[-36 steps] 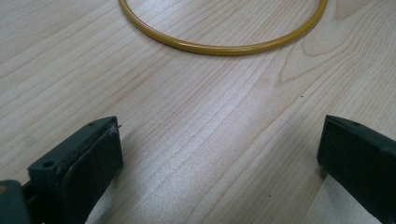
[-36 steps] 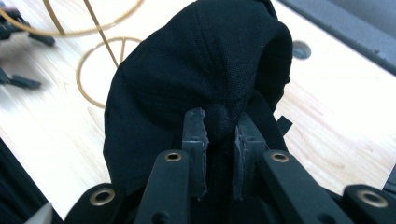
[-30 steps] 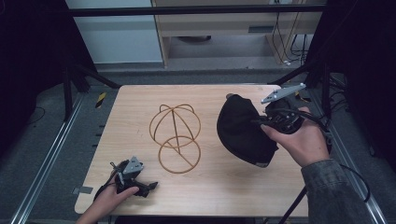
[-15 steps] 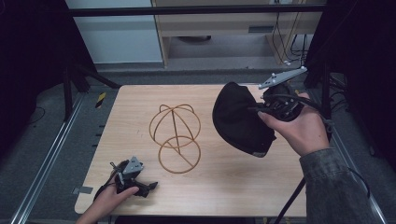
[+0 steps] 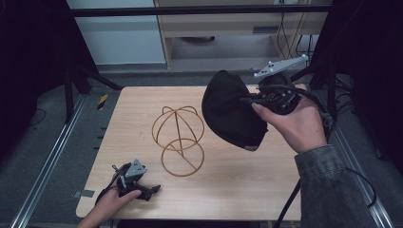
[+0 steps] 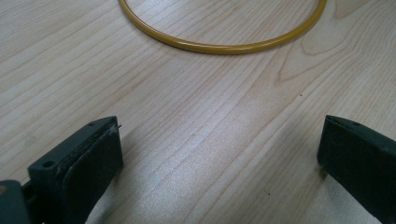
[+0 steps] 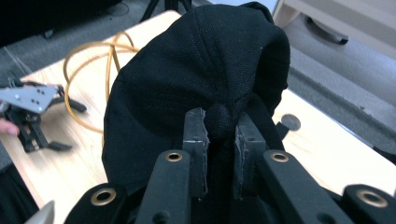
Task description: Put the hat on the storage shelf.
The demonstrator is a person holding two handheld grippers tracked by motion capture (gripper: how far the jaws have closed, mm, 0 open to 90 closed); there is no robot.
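no lettering, label, brand mark or number can be read anywhere here, not on the black cap, the wire stand, the grippers or the wooden table. the one sign-like mark is a small yellow-and-black striped strip point(image 5: 102, 100) on the floor rail left of the table, and it bears no words.

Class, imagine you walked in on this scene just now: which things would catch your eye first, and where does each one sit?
The black cap stands out first, held in the air over the table's right side, its top button pinched in the right gripper. Next comes the golden wire stand, upright at the middle of the wooden table. The left gripper rests near the front left corner, jaws wide apart.
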